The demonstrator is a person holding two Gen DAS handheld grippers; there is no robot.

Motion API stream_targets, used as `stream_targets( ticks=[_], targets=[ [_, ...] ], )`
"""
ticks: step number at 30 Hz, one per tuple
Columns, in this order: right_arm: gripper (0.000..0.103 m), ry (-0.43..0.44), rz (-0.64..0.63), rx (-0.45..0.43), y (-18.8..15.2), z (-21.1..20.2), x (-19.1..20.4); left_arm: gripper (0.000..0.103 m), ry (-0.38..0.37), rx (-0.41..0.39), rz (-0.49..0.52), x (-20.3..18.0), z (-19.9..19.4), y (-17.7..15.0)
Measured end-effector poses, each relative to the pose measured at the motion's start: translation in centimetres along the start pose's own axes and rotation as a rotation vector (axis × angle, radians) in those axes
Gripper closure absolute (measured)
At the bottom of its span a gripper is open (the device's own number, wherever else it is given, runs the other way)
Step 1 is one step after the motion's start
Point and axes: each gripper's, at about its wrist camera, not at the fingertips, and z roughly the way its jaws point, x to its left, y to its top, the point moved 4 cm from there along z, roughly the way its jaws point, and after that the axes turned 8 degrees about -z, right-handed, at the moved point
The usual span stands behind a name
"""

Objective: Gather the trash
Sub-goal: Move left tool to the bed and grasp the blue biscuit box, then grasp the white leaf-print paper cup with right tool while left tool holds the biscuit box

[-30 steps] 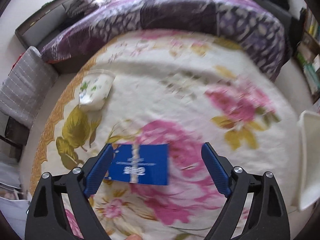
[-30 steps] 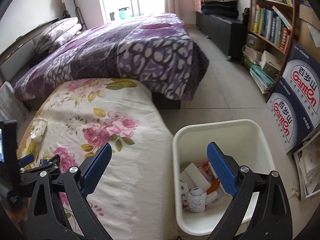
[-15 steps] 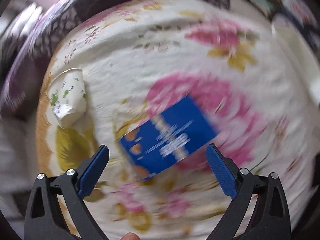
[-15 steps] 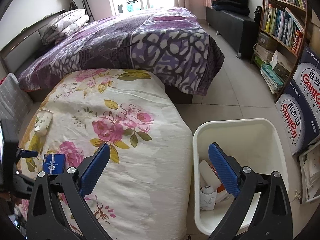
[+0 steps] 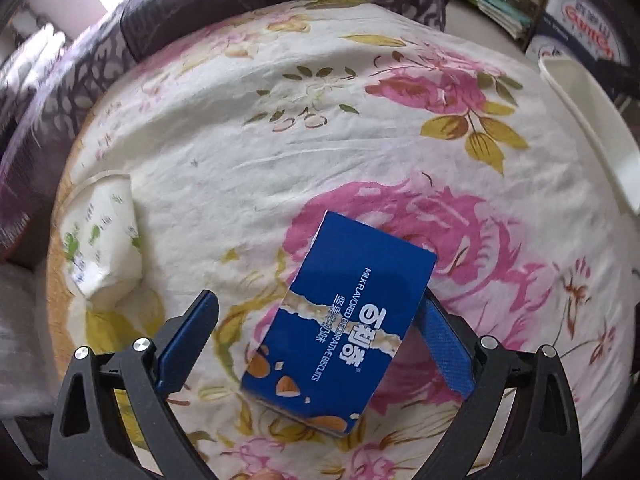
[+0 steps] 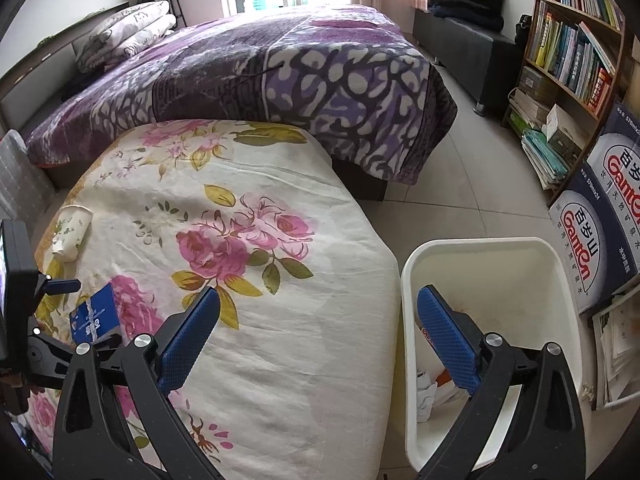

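Closing in: left claw (image 5: pixel 316 344) has just spread wider, now straddling blue cardboard biscuit box (image 5: pixel 340 320), unpinched
Right claw (image 6: pixel 318 344): spread, empty
Next: pinch box

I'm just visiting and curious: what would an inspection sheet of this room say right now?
Surface: floral bedspread, wrinkled.
Job's things: blue biscuit box lies flat on it; paper cup lies on its side, further off; white bin beside the bed holds some trash.
Clutter: nothing seen on the bedspread besides these.
Grippers: left tool open, its jaws just opened wider, box between them but not clamped; right tool open, empty.
Cables: nothing seen.
Surroundings: purple blanket, bookshelf, printed cartons.
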Motion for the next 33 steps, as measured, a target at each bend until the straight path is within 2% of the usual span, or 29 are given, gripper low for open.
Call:
stream_targets(
  ticks=[1,3,5,7,11,15,20,23,26,30,33],
  targets=[
    [0.008,-0.004,0.000,0.001,-0.1,0.1,0.1,0.009,-0.017,0.010,-0.029,0.3,0.2,0.0],
    [0.008,-0.006,0.002,0.004,-0.1,0.2,0.2,0.017,-0.064,0.021,-0.077,0.8,0.2,-0.1],
    [0.008,-0.001,0.006,0.004,-0.1,0.2,0.2,0.036,-0.095,0.019,-0.091,0.8,-0.2,-0.3],
    [0.008,0.013,0.017,0.000,-0.1,0.2,0.3,0.045,-0.088,0.023,-0.108,0.7,-0.8,-0.6],
    [0.008,0.055,0.015,-0.005,0.1,0.1,1.7,0.045,-0.094,0.006,-0.174,1.3,-1.9,-1.6],
    [0.008,0.128,-0.008,0.017,0.7,0.2,4.6,0.045,-0.090,-0.078,-0.261,4.2,-5.6,-1.7],
    [0.008,0.221,-0.066,0.006,2.2,0.6,10.9,0.045,-0.063,-0.232,-0.512,10.5,-12.4,-1.8],
    [0.008,0.286,-0.097,0.012,3.3,1.4,15.3,0.045,0.025,-0.333,-0.697,15.3,-16.2,-3.3],
    [0.008,0.339,-0.123,0.023,4.3,3.0,20.3,0.045,0.041,-0.398,-0.855,18.9,-18.6,-5.1],
    [0.008,0.381,-0.147,0.013,5.3,5.0,25.1,0.045,0.074,-0.450,-0.967,21.6,-20.2,-7.0],
    [0.008,0.375,-0.217,-0.008,5.8,6.4,28.6,0.045,0.083,-0.460,-1.023,23.3,-20.5,-8.2]
  ],
)
